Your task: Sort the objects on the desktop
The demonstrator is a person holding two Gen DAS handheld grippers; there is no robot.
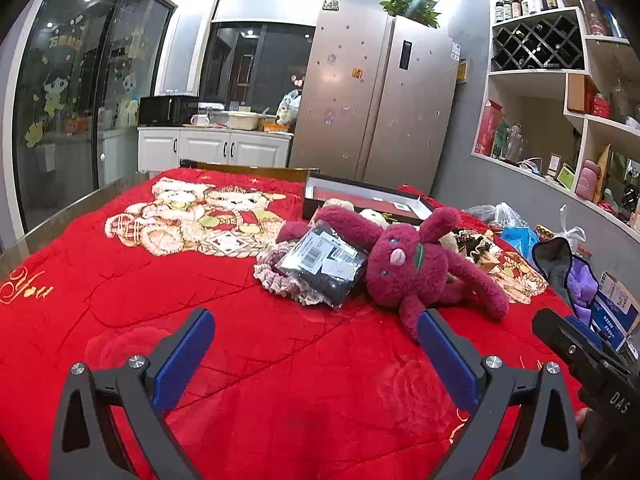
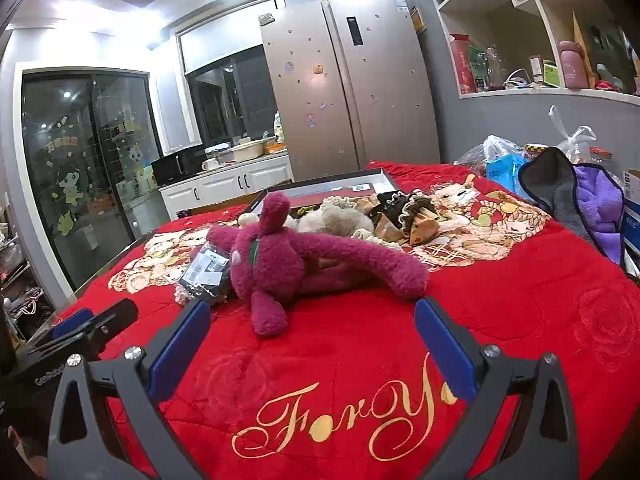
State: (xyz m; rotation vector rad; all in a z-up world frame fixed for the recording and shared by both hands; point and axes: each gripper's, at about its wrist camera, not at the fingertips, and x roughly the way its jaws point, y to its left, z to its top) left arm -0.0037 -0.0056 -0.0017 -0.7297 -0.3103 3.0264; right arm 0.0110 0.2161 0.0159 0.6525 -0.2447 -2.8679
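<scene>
a: where is the stuff to sort?

b: in a heap on the red blanket [image 1: 120,300] that covers the surface. the magenta plush rabbit [image 1: 416,264] lies at about one o'clock from the left claw [image 1: 316,332], and at twelve o'clock from the right claw [image 2: 312,320], one limb nearly reaching between its fingers.

a: and the claws?

b: both spread wide, nothing between the blue pads, neither touching anything.

a: how would the rabbit handle?

b: i judge it light, soft and floppy. the long limbs will dangle and could drag the other things. pinch the body or the thick of a limb; the fur should give grip.

a: what else is there?

b: a flat dark packet in clear plastic [image 1: 324,264] rests against the rabbit's head at its nine o'clock, on a lacy crocheted piece [image 1: 276,276]. the film looks slick and thin, so take it by an edge. a beige plush [image 2: 336,220] sits behind, and the open black box [image 1: 368,196] lies at eleven o'clock beyond the rabbit.
</scene>
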